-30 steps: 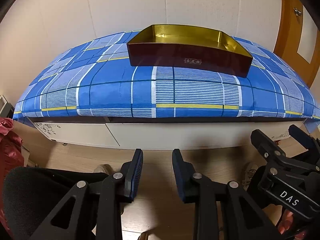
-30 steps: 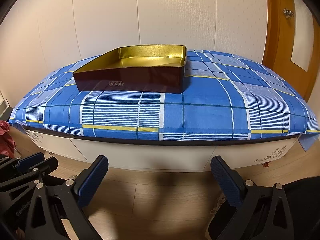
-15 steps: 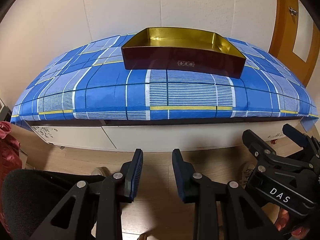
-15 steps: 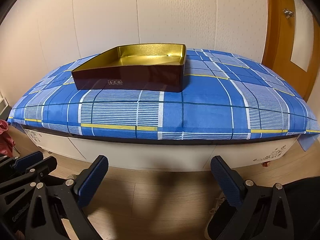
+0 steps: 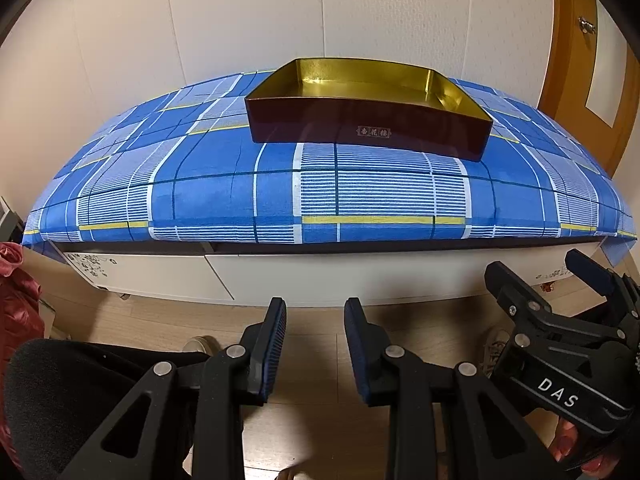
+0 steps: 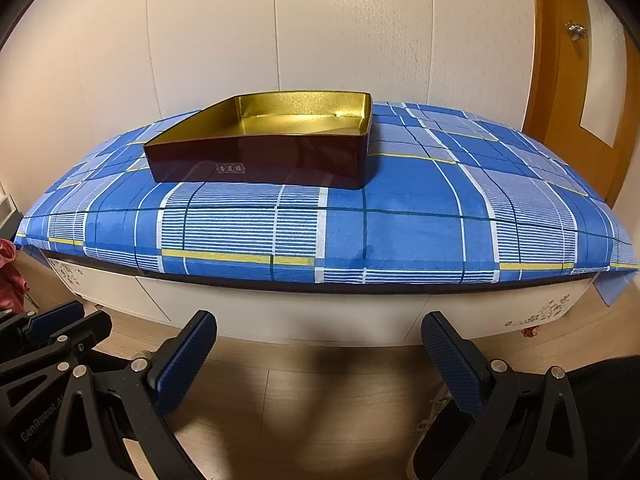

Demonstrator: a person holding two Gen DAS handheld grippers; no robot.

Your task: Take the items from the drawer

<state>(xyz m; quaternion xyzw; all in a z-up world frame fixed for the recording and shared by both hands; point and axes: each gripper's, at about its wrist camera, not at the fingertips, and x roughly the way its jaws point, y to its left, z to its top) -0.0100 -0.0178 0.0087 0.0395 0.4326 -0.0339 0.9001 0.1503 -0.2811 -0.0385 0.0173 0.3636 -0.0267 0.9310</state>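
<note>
A low white cabinet with shut drawer fronts (image 5: 360,276) (image 6: 280,312) stands under a blue plaid cloth (image 5: 360,192) (image 6: 400,232). On the cloth sits an empty dark-red box with a gold inside (image 5: 368,128) (image 6: 260,160). My left gripper (image 5: 316,340) hangs over the floor in front of the drawers, narrowly open and holding nothing. At the same height, my right gripper (image 6: 320,356) is wide open and empty. Each also shows in the other's view: the right gripper (image 5: 540,276) at the right edge, the left gripper (image 6: 52,320) at the left edge.
A wooden floor (image 6: 320,400) lies between me and the cabinet. A red bag (image 5: 16,308) sits at far left, and a wooden door (image 6: 580,100) is at right. The person's dark legs (image 5: 80,392) and a shoe (image 5: 496,344) are below.
The left wrist view has shifted slightly, so the box sits a little lower and further left in it. The right view and both grippers' openings look the same.
</note>
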